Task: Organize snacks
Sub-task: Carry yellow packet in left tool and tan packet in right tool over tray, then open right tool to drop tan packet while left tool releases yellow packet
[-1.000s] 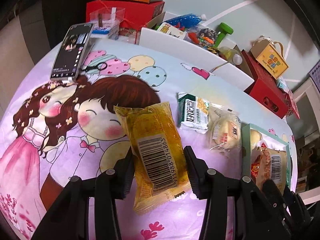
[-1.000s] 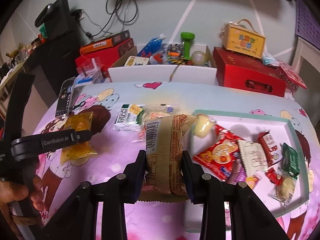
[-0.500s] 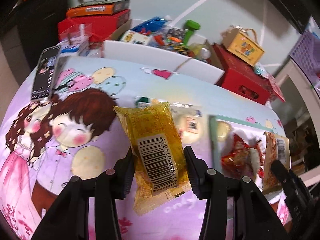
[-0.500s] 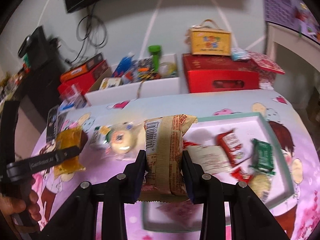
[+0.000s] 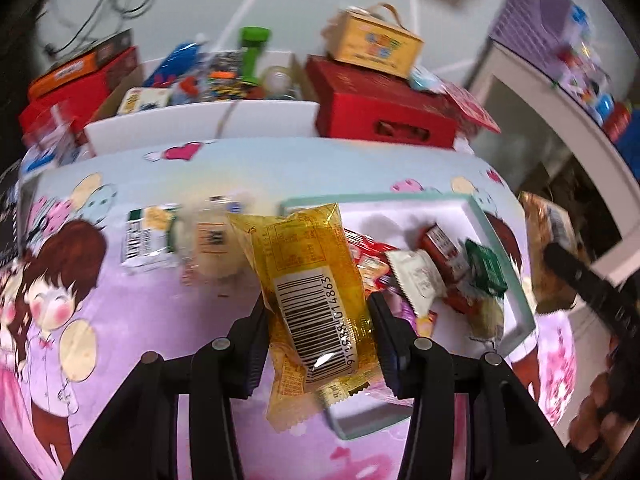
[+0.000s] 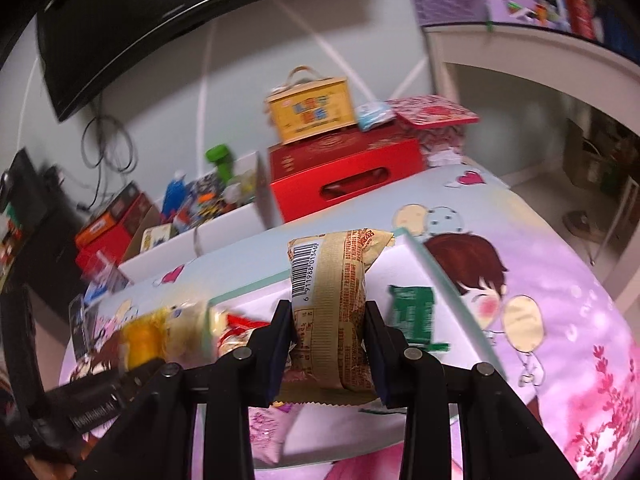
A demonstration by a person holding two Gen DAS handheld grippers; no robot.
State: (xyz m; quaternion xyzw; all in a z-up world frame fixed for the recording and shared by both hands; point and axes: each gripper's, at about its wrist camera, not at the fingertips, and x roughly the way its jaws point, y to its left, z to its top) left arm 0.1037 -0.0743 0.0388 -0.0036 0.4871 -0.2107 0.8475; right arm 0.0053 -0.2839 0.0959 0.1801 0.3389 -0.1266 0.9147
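My left gripper (image 5: 318, 316) is shut on a yellow snack packet (image 5: 308, 280) with a barcode, held above the near left corner of the white, green-rimmed tray (image 5: 496, 228). In that tray lie several snacks, among them a red packet (image 5: 440, 242), a white one (image 5: 416, 280) and a green one (image 5: 486, 266). My right gripper (image 6: 326, 330) is shut on a tan snack packet (image 6: 332, 304), held over the tray (image 6: 444, 280), with the green packet (image 6: 412, 312) just to its right. On the cloth left of the tray lie a green-and-white packet (image 5: 150, 236) and a pale bun packet (image 5: 212, 244).
The table wears a pink cartoon cloth (image 5: 152, 320). Behind it stand a white bin of toys (image 5: 200, 120), a red box (image 5: 384, 108) with a yellow carry box (image 5: 376, 42) on top, and more red boxes (image 5: 80, 80) at far left. A white shelf unit (image 6: 520, 60) stands on the right.
Both grippers have swung to the right with their packets still held. The tray has come under them, and the loose snacks on the cloth have slid to the left of the views.
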